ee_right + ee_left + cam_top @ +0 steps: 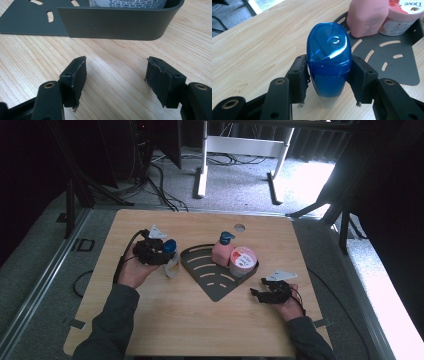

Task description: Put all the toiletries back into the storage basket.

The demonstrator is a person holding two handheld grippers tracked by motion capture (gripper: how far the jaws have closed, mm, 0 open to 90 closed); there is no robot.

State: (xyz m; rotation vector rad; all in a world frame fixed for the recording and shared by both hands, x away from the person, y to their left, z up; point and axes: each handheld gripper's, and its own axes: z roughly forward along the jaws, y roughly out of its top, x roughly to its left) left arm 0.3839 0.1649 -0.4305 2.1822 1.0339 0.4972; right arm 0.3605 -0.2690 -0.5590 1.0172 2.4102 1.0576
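- High view: we have the left tool (161, 252) closed around the blue-capped bottle (171, 258), which stands upright on the worktop (165, 320) in its left half, just beside the left edge of the dark corner rack (212, 285). The rack sits mid-worktop and already holds a pink pump bottle (222, 250) and a round jar (243, 261) against its far wall. Our right tool (256, 293) rests low near the right edge, close to the rack's right corner, with nothing in it.
- Left gripper view: we see both jaws pressed against the sides of the bottle's blue cap (329, 60), the pale body below them reaching down to the wood. We judge the step in hand to be the grasp of this bottle, with the lift not yet begun. The pink pump bottle (367, 16) and the jar (402, 15) stand touching on the rack (397, 70) ahead.
- Right gripper view: our right tool's jaws stand wide apart over bare wood, holding nothing, facing the rack's curved wall (117, 23).
- Next move, as we judge it: lift the bottle straight up, carry it over the rack's slotted floor, and set it upright in the free space in front of the pink bottle without knocking either container.
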